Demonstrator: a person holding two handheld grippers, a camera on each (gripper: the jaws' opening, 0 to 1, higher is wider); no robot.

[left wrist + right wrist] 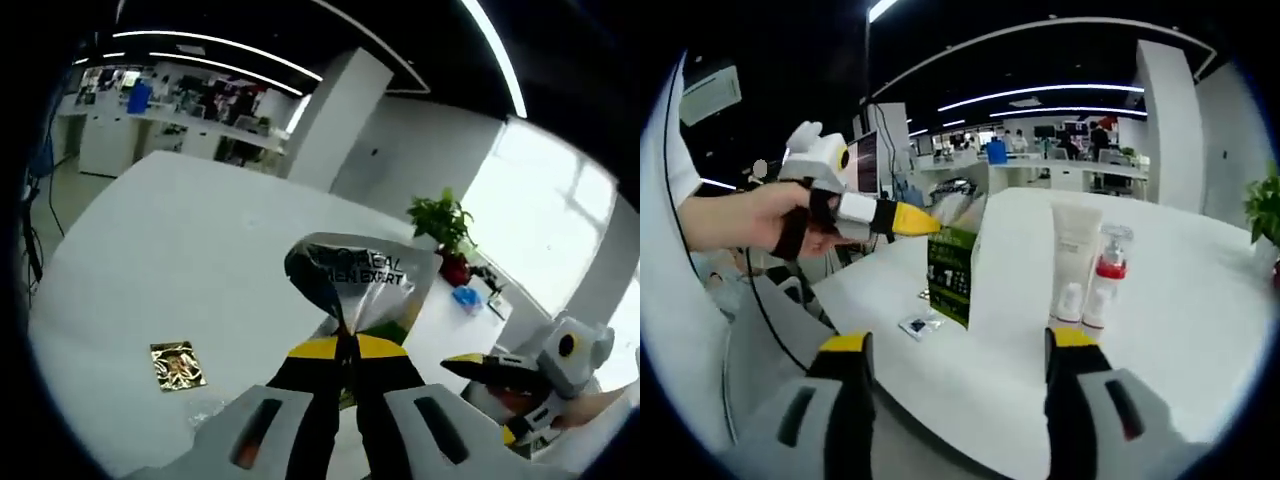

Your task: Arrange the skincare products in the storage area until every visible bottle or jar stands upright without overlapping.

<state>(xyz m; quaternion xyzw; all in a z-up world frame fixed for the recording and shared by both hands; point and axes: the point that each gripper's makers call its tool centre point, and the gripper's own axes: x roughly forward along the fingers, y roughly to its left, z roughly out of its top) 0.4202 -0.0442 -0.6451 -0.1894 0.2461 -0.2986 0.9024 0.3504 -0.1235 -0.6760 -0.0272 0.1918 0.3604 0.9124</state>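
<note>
Left gripper [345, 350] fingers pinch crinkly foil sachet [355, 280] – right gripper [955, 350] fingers spread, empty; 2 tubes [1075, 260] upright.

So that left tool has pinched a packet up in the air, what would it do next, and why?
Probably lower the green sachet to the white table beside the white tube and the red-collared bottle. The left tool holds its top edge shut, while those two already stand upright.

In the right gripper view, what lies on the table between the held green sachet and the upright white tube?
Bare white table; nothing lies between the green sachet and the white tube.
</note>
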